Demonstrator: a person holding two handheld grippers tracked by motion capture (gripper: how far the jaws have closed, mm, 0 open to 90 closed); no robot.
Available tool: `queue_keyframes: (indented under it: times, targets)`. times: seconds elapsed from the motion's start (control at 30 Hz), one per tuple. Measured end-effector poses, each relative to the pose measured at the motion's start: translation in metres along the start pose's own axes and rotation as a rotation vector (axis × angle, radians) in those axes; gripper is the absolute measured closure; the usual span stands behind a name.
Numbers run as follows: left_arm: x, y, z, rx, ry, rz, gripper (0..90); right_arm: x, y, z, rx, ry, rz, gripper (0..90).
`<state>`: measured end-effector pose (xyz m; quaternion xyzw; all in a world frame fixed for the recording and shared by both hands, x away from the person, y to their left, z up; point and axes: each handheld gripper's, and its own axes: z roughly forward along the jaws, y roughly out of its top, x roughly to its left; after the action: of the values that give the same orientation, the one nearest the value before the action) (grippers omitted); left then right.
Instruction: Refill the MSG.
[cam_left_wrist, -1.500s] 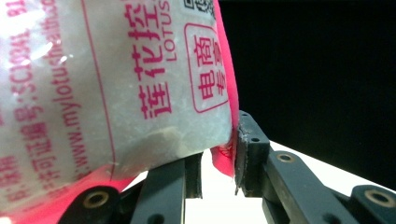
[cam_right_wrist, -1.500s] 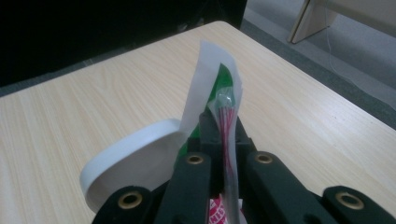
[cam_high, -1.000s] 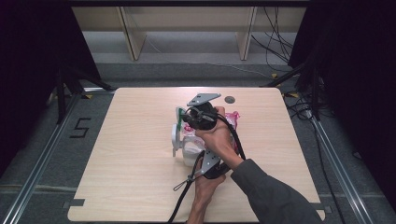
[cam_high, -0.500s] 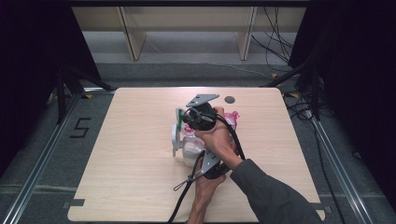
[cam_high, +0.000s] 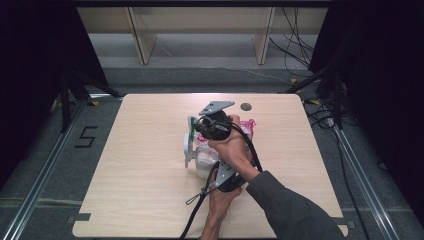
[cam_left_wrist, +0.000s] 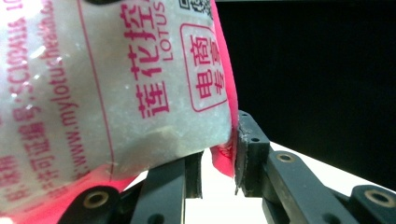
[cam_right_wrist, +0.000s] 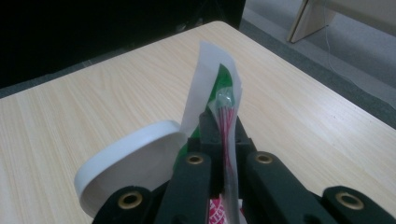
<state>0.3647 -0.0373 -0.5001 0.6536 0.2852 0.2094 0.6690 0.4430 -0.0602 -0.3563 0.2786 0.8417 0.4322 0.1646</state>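
A pink and white wet-wipe pack (cam_high: 204, 161) stands in the middle of the table (cam_high: 140, 200). Its printed side (cam_left_wrist: 116, 84) looms close in the left gripper view. My left gripper (cam_left_wrist: 217, 163) is shut on the pack's pink edge; from above, my left gripper (cam_high: 218, 172) sits under the right hand. The pack's round white lid (cam_right_wrist: 126, 158) is flipped open, and the same lid (cam_high: 187, 147) shows from above. My right gripper (cam_right_wrist: 223, 126) is shut on the green and white seal flap (cam_right_wrist: 219, 86) and holds it upright. In the high view my right gripper (cam_high: 196, 128) points left.
A small dark round mark (cam_high: 245, 106) lies on the table near its far edge. Bare wood stretches left and right of the pack. Cables (cam_high: 197, 210) trail from the grippers toward the near edge. Shelf legs (cam_high: 142, 40) stand on the floor beyond the table.
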Motion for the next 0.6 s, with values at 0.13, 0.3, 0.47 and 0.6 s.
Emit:
queue_keyframes:
  times: [0.13, 0.3, 0.47, 0.6]
  targets:
    - [0.0005, -0.0004, 0.0000, 0.007, 0.003, 0.007, 74.6, 0.0010, -0.0010, 0.0019, 0.014, -0.004, -0.002, 90.0]
    - [0.0001, -0.0002, -0.0001, 0.005, 0.000, 0.005, 74.6, 0.0018, -0.0009, 0.0007, 0.015, -0.008, 0.000, 90.0]
    - [0.0002, 0.0000, -0.0001, 0.002, -0.001, 0.002, 74.7, 0.0011, -0.0003, 0.0002, 0.001, 0.001, 0.002, 90.0]
    - [0.0005, -0.0002, 0.0001, 0.005, -0.001, 0.004, 74.7, 0.0011, -0.0005, -0.0003, -0.001, -0.001, 0.027, 90.0]
